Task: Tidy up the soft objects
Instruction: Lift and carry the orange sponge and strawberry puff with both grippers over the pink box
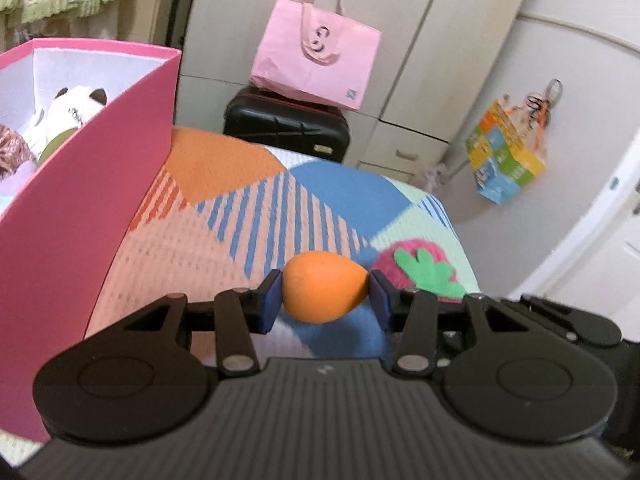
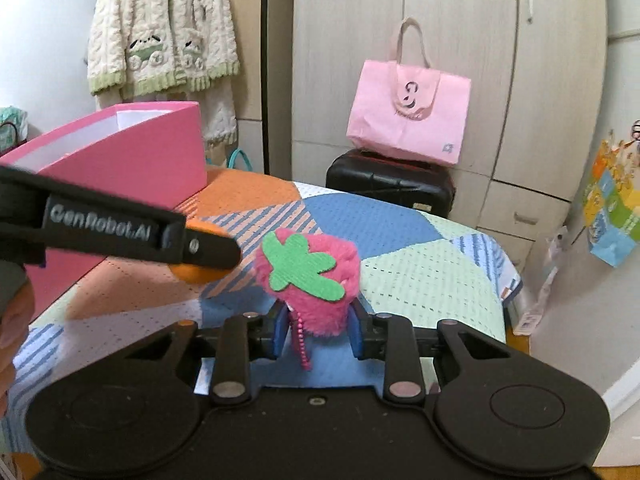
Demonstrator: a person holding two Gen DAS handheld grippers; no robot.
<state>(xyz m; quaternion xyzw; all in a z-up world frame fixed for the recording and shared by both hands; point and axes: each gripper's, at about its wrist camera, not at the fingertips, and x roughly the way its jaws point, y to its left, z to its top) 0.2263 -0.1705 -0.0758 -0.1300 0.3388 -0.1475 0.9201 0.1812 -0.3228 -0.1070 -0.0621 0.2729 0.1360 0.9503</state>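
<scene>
My left gripper (image 1: 325, 298) is shut on an orange soft egg-shaped toy (image 1: 322, 286) and holds it above the patterned bedspread (image 1: 248, 200). My right gripper (image 2: 318, 330) is shut on a fluffy pink strawberry plush (image 2: 310, 280) with a green felt leaf and a pink bead chain. The strawberry also shows in the left wrist view (image 1: 416, 268), just right of the orange toy. The left gripper (image 2: 120, 228) crosses the right wrist view at left, with the orange toy (image 2: 196, 274) partly hidden under it. A pink box (image 1: 92, 200) stands at left, holding a white panda plush (image 1: 68, 112).
The pink box also shows in the right wrist view (image 2: 132, 160). A black suitcase (image 2: 390, 184) with a pink tote bag (image 2: 408, 116) on it stands beyond the bed against wardrobes. A knitted cardigan (image 2: 160, 28) hangs at back left. A colourful bag (image 1: 506, 156) hangs at right.
</scene>
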